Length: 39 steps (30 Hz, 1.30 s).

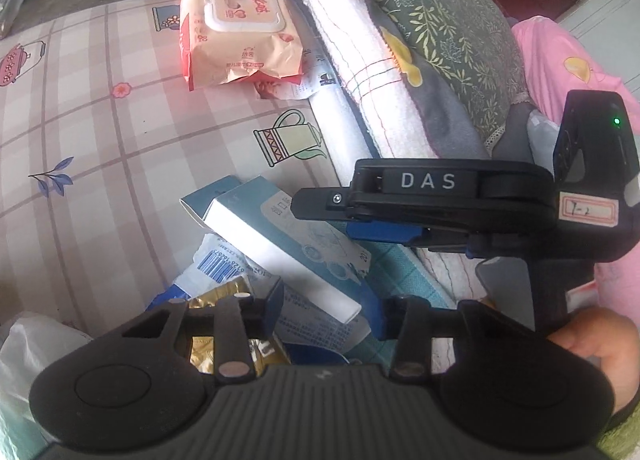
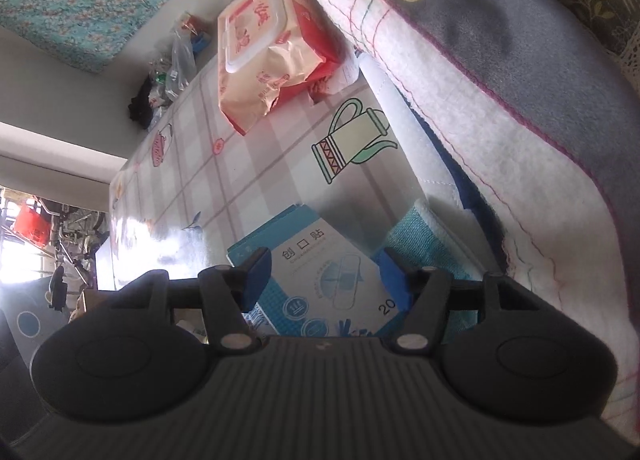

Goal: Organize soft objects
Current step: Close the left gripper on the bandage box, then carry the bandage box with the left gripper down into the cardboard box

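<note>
Your left gripper [image 1: 332, 308]: jaws apart, low over a heap of packets; nothing sits between the blue pads.

Your right gripper [image 2: 326, 276]: jaws apart on either side of the box [image 2: 320, 280], a blue-and-white carton printed with a plaster drawing. Whether the pads touch its sides, you cannot tell. In the left view this gripper [image 1: 320, 215] reaches in from the right, level with the box [image 1: 288, 248].

Box: lies tilted on top of the heap, which includes a barcoded packet [image 1: 218, 266] and a gold foil packet [image 1: 218, 296].

Wipes [image 1: 236, 23]: soft pink-and-red pack with a white flip lid, flat on the tablecloth [image 1: 80, 139], well apart from the box, just beside the towel [image 1: 352, 47]. In the right view the wipes [image 2: 272, 47] lie beyond the box.

Towel: white with coloured stitched lines, folded along the right edge of the tablecloth.

Blanket [image 1: 440, 107]: grey, with yellow patches, on top of the towel.

Pillow [image 1: 440, 19]: green leaf print, above the blanket.

Teal cloth [image 2: 424, 236]: woven, beside the box, under the right finger.

Tablecloth: checked, printed with jugs and pots.
</note>
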Motion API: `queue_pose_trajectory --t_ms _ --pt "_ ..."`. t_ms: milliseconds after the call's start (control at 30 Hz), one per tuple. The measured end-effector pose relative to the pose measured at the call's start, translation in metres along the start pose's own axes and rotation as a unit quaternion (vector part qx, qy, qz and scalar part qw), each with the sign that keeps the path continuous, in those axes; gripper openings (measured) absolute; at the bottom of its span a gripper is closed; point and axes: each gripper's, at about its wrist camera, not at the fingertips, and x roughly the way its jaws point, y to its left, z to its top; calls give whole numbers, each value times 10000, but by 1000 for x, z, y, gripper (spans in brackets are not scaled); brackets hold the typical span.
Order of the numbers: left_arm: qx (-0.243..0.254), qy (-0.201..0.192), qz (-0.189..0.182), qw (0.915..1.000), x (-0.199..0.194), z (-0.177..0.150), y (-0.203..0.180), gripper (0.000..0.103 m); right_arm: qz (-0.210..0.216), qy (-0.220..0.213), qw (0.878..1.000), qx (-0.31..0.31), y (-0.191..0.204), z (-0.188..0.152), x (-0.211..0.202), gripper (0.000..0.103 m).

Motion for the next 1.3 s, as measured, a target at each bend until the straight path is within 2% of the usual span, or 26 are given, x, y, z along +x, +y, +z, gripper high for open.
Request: queue_pose_trajectory --t_ms 167,300,400,500,733,1000,1300 --pt "-107 61 32 9999 10 8 8 43 -100 225 9997 33 -3 11 19 63" --pt "-145 51 94 9998 14 13 10 43 59 363 9992 151 -6 17 25 70" --pt "-254 63 115 9996 18 16 13 45 217 431 9987 146 -6 17 22 70" --pt "-254 13 148 9996 19 17 13 45 361 502 9980 161 -8 12 18 66" --pt "-99 -235 216 9994 9 15 5 46 557 257 9979 210 -14 2 -8 51" --pt "247 -618 169 9976 -35 -3 -12 46 995 -156 9946 261 -8 -27 -54 47" --pt "547 -1064 155 9927 -104 -49 -25 46 1421 -519 9884 97 18 -81 -113 44"
